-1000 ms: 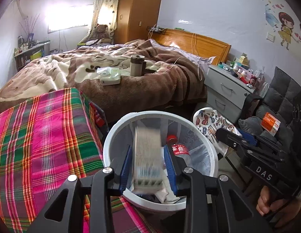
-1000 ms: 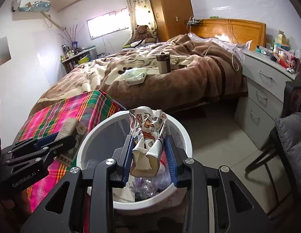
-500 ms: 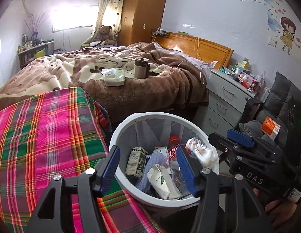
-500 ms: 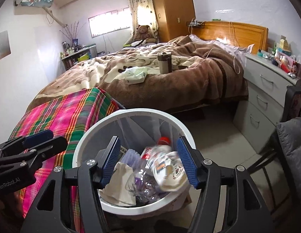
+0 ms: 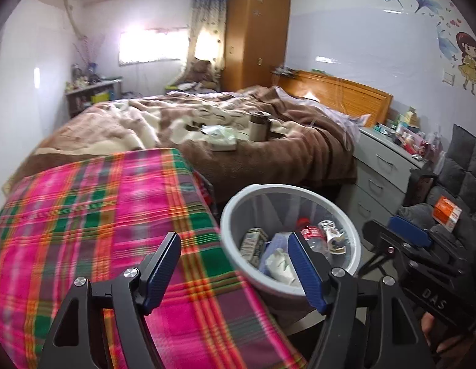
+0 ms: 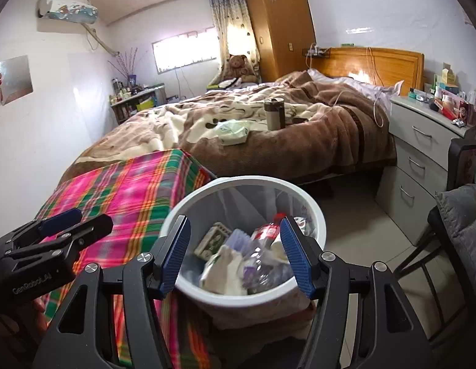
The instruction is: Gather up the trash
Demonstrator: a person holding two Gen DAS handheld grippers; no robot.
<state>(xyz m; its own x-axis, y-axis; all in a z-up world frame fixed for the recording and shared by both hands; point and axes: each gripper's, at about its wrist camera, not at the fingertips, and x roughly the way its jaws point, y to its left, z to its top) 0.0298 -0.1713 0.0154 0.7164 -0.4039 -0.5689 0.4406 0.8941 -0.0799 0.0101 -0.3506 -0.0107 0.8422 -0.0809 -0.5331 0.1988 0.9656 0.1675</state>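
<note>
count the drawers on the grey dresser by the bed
3, stacked on the grey dresser: top drawer, middle drawer, bottom drawer. None seem hidden.

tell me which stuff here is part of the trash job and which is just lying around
Part of the job:
- white bin
- trash inside it: plastic bottle, small carton, crumpled paper
- left claw and right claw, both open, nothing between them

Just lying about:
- thermos on the bed
- tissue pack
- plaid cloth
- orange box on the chair
</note>
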